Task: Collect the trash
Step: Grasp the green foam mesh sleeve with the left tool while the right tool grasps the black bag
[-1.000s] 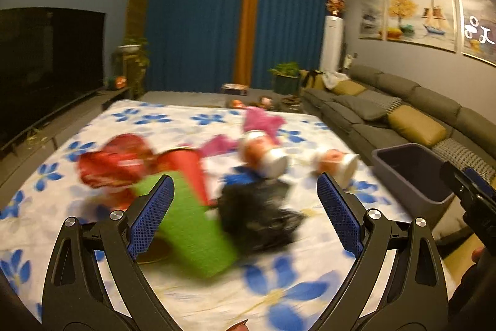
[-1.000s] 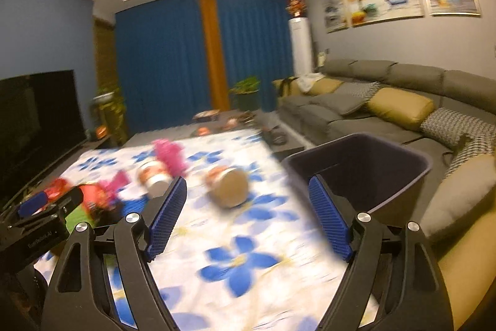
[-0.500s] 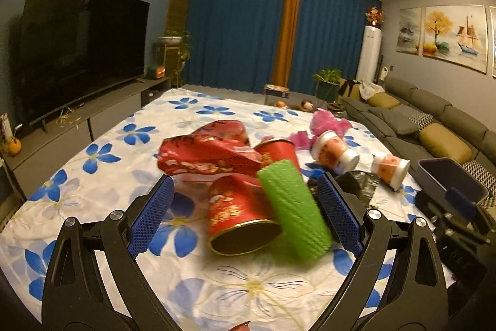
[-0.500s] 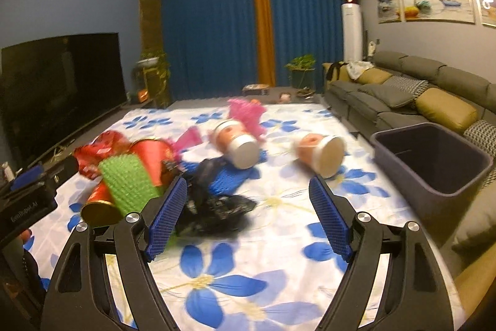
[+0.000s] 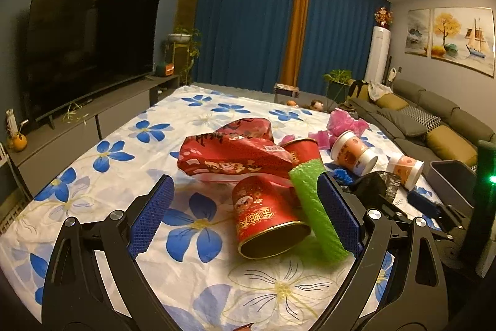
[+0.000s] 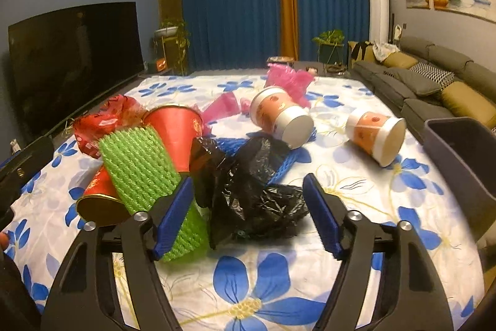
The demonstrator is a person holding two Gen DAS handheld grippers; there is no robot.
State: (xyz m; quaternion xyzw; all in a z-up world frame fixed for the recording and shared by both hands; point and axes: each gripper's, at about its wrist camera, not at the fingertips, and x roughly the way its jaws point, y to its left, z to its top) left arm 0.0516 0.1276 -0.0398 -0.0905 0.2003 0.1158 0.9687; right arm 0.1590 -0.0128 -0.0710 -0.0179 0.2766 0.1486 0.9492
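moved: my right tongs (image 6: 248, 207) came from the bin (image 6: 458, 163) to the black bag (image 6: 257, 200)
right: closing, bag between, pads not yet pressing
left tongs (image 5: 245, 219): wide open, red cup (image 5: 263, 216) between, untouched

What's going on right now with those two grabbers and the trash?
Right gripper closing around black bag, pads not pressing yet. Left gripper open, red cup between its fingers. Green mesh crowds the bag.
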